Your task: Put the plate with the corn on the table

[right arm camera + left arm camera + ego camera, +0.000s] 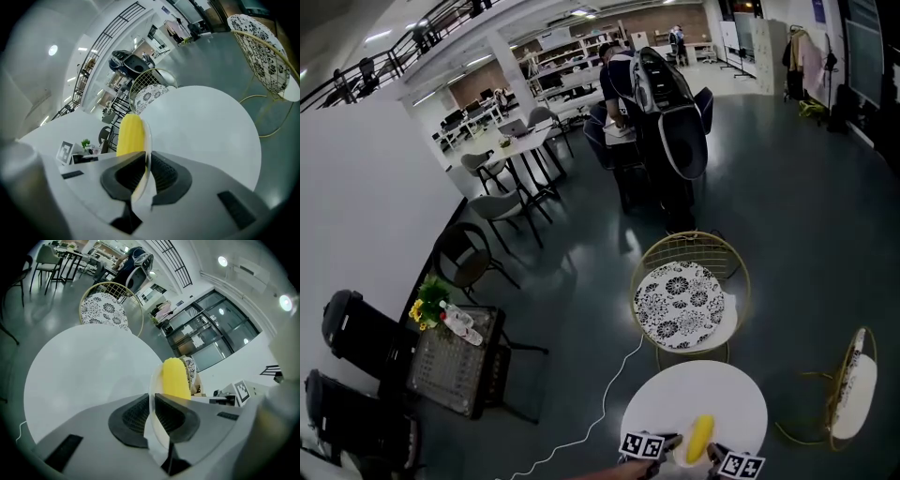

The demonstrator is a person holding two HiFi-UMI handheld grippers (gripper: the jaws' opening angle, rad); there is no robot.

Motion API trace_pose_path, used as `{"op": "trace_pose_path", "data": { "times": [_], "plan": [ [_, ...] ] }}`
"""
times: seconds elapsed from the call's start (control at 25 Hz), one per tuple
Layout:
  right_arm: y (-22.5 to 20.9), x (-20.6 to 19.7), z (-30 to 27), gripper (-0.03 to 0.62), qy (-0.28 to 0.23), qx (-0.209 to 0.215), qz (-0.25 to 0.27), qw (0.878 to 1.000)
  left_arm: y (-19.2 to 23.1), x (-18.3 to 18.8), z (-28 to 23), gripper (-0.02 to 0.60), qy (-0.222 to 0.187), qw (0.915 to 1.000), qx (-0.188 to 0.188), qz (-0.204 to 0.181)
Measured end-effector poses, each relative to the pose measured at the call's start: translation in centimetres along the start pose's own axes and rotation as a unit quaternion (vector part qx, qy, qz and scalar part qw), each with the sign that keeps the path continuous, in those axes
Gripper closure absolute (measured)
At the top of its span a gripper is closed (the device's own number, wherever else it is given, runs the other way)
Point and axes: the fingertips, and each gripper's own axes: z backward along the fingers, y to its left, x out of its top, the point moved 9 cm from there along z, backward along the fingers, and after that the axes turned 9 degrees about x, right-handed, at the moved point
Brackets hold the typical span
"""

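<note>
The left gripper [672,441] and the right gripper [713,454] are facing each other low in the head view, each one pressing its jaws closed on an opposite rim of the plate [154,441].

Grippers: two are showing, left gripper [151,416] and right gripper [146,174].
Plate [156,442]: one is showing.
Corn [699,438]: one cob is showing.
Round table [675,398]: one is standing.
Gold wire chairs: two are standing, the far chair [680,302] and the right-hand chair [853,384].
</note>
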Motion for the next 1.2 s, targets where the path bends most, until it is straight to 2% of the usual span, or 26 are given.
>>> {"op": "trace_pose_path", "data": {
  "times": [0.56,0.72,1.2],
  "plan": [
    [-4.6,2.5,-3.9,0.548,0.007,-0.029,0.019,0.999,1.6,2.1,-5.5,0.545,0.016,0.9974,0.062,-0.032],
    [-4.9,4.2,-5.3,0.548,0.009,-0.030,0.034,0.999,1.8,3.9,-6.2,0.545,0.011,0.9956,0.083,-0.043],
    [-5.7,3.3,-5.7,0.546,0.034,-0.067,0.051,0.996,1.2,2.8,-7.3,0.544,0.028,0.9886,0.134,-0.062]
  ]
}}
